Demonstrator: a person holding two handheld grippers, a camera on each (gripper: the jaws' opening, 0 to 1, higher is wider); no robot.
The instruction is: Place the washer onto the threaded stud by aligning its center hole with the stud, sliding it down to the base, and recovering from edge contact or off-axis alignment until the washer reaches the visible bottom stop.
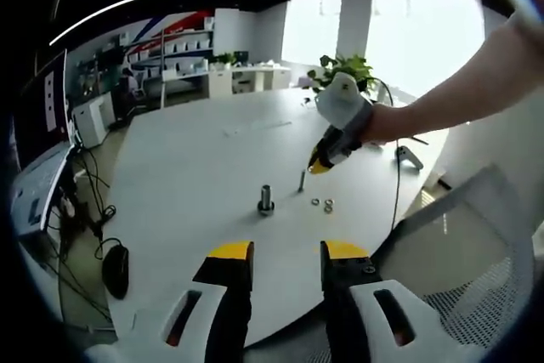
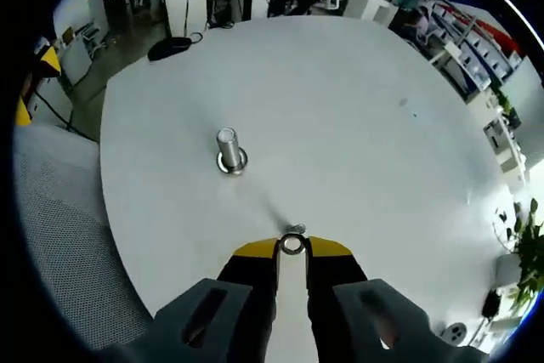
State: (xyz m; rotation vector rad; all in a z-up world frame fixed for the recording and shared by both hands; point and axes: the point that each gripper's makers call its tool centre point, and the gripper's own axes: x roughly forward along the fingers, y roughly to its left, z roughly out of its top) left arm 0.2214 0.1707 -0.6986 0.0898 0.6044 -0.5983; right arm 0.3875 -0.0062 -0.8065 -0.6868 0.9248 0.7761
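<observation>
The step in hand looks like carrying a picked-up washer to the stud, and doing it well calls for keeping the ring level, bringing its hole straight over the stud's top and lowering along the stud's axis; if the rim catches the top edge, a small lift and re-centring should serve better than pushing. In the right gripper view the right gripper (image 2: 291, 248) rises from the bottom centre with its yellow-tipped jaws drawn close on the washer (image 2: 292, 245), a small metal ring seen face-on between the tips. The threaded stud (image 2: 228, 149) stands upright on the white table (image 2: 357, 108) to the upper left of the tips, well apart from the washer, so the ring has yet to be centred over it. In the left gripper view the left gripper (image 1: 286, 254) sits at the bottom centre, jaws parted with nothing between them, and the stud appears just above it near the frame's middle. Right of the stud there, a thin upright bolt (image 1: 301, 180) and two spare rings (image 1: 322, 204) sit on the table below the right gripper.
</observation>
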